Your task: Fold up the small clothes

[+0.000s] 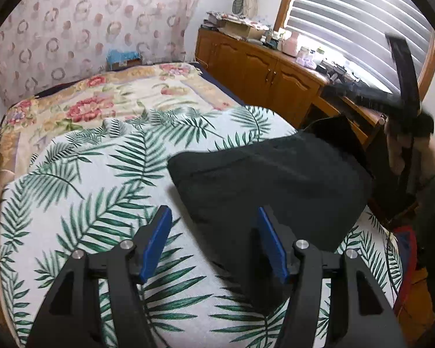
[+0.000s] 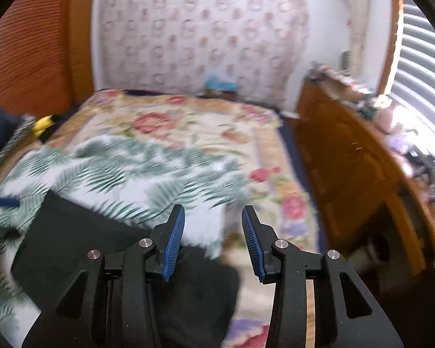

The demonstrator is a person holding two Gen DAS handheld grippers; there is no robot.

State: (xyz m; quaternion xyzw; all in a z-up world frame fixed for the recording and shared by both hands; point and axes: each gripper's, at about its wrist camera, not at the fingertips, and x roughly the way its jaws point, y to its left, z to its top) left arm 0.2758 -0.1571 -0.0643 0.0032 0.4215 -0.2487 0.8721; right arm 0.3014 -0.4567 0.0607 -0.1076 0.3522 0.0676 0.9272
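Dark garment (image 1: 269, 179) lies flat on the leaf-print sheet (image 1: 87, 179), near the bed's right edge, folded into a rough rectangle. Left gripper (image 1: 214, 243) hovers over the garment's near-left corner, fingers (image 1: 156, 243) spread wide, nothing between them. Right gripper (image 2: 213, 243) is raised off the bed, fingers (image 2: 174, 243) apart but narrower than the left's, gripping nothing; the garment (image 2: 81, 232) sits below and to its left. In the left view the right gripper (image 1: 403, 87) shows blurred up at right, beside the wooden cabinet (image 1: 261, 66). Floral bedspread (image 1: 101, 98) covers the far bed. Right view blurry.
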